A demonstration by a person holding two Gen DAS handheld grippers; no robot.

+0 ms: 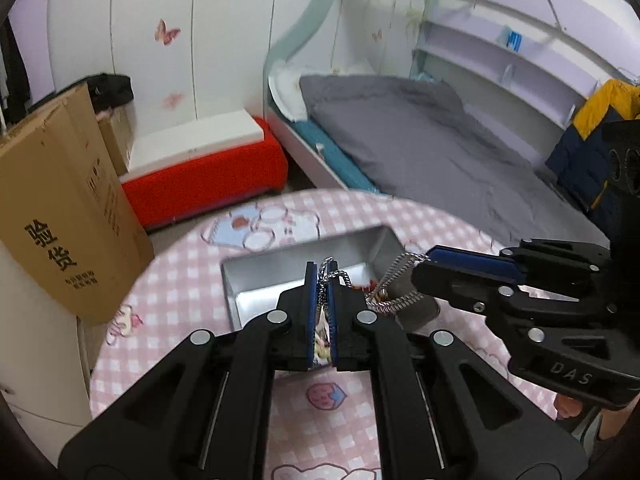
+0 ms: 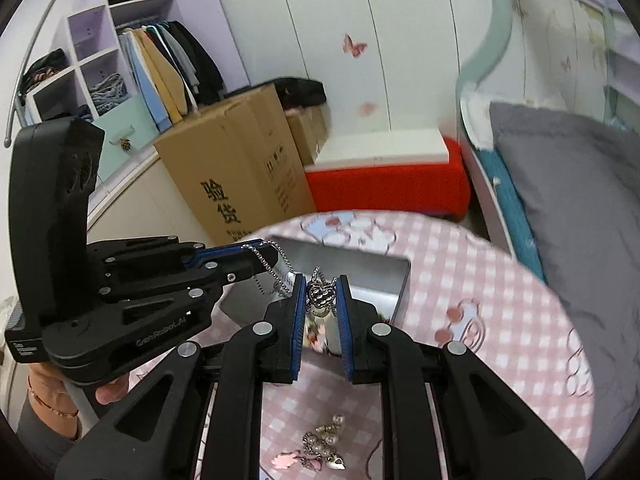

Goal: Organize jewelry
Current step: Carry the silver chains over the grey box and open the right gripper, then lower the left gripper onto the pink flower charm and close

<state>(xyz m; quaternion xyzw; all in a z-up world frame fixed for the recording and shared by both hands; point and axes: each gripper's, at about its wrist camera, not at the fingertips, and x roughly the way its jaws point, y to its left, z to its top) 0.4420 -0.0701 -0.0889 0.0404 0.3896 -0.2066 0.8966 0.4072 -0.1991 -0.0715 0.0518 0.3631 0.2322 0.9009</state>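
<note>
Necklace chain [image 1: 334, 276] is hanging stretched between both tools above the metal tin [image 1: 280, 268] on the pink checked table [image 1: 192, 280]. Left gripper [image 1: 322, 280] is pinching the chain; right gripper [image 2: 322, 296] is clamping its heart pendant [image 2: 321, 295]. Step: lowering into the tin. Next calls for letting go over it. More jewelry [image 2: 320, 444] is waiting nearby.
</note>
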